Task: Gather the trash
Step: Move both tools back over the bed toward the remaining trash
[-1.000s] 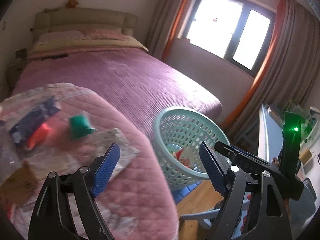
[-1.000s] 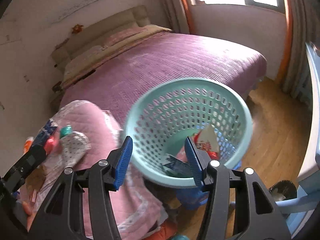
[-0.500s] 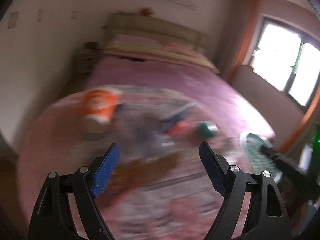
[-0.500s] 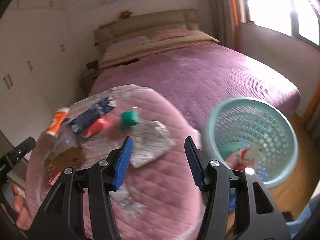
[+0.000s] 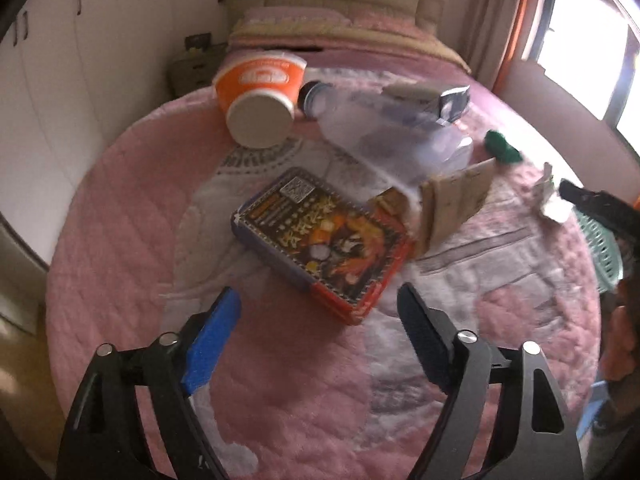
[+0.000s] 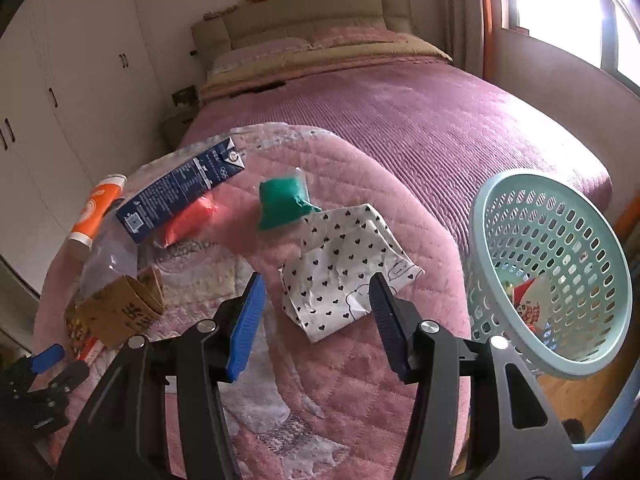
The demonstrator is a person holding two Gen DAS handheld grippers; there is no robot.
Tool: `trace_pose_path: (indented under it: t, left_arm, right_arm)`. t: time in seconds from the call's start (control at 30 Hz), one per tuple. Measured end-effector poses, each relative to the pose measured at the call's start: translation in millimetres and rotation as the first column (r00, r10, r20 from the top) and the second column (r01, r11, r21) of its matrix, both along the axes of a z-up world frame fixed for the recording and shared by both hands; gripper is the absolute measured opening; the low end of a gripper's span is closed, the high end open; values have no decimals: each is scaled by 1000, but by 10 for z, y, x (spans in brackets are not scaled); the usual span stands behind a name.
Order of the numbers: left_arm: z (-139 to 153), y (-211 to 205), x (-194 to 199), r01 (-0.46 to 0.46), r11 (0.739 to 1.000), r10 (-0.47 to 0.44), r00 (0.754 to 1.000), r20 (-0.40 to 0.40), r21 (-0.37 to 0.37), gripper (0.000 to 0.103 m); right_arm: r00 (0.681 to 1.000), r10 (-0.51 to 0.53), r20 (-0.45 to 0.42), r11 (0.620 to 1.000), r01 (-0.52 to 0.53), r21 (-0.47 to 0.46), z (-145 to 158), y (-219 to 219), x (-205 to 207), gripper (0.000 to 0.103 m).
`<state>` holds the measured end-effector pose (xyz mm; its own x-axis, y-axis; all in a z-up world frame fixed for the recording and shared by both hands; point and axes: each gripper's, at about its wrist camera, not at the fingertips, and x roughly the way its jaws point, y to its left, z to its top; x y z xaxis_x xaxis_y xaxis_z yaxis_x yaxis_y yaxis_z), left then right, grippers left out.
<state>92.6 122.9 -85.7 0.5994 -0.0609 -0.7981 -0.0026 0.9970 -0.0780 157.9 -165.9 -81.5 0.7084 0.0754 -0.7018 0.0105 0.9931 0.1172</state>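
Trash lies on a round pink quilted table (image 5: 120, 240). My left gripper (image 5: 320, 304) is open and empty, just short of a flat printed snack box (image 5: 324, 236). Behind the box lie an orange paper cup (image 5: 260, 100) on its side, a clear plastic bottle (image 5: 384, 132) and a cardboard sleeve (image 5: 452, 204). My right gripper (image 6: 316, 292) is open and empty over a heart-print paper wrapper (image 6: 344, 272). A green pouch (image 6: 284, 204), a blue carton (image 6: 184, 192) and a red packet (image 6: 188, 220) lie beyond it. The mint basket (image 6: 552, 272) holds some trash at the table's right.
A bed with a purple cover (image 6: 400, 112) stands behind the table. White wardrobe doors (image 6: 60, 80) line the left wall. A window (image 6: 560, 8) is at the right. The left gripper shows at the lower left of the right wrist view (image 6: 44, 372).
Both grippers have swung left, away from the basket and over the table. The left one now faces the snack box, the right one the heart-print wrapper. Both stay open.
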Motion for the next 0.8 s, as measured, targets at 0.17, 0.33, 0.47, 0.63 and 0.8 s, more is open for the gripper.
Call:
trace_pose_path:
  t: [0.17,0.33,0.47,0.63,0.8]
  left_arm:
    - [5,292,-8,-35,999,35,999,0,-35,66]
    - [22,731,-42,-117,991,116,993,-11,-66,64]
    - [126,775,-34,-62,985,64,998,7,-163,74]
    - [49,672,227,-120,976,122,993,-3,-180,84]
    - [18,471,401,-142,988,145,988,48,-57,84]
  right_arm:
    - [1000,-15,-14,1000,15,-8,-23,-65,10,51]
    - [999,-19,-28,1000,20,8,-67,-94,20,51]
    - [999,-21,-31,1000,22,22,-81,-92,9,51]
    - [999,-24,-23,1000,25,10,-109,-112,-43,51]
    - [999,-35,-36,999,36,11,-159,-186,-46,51]
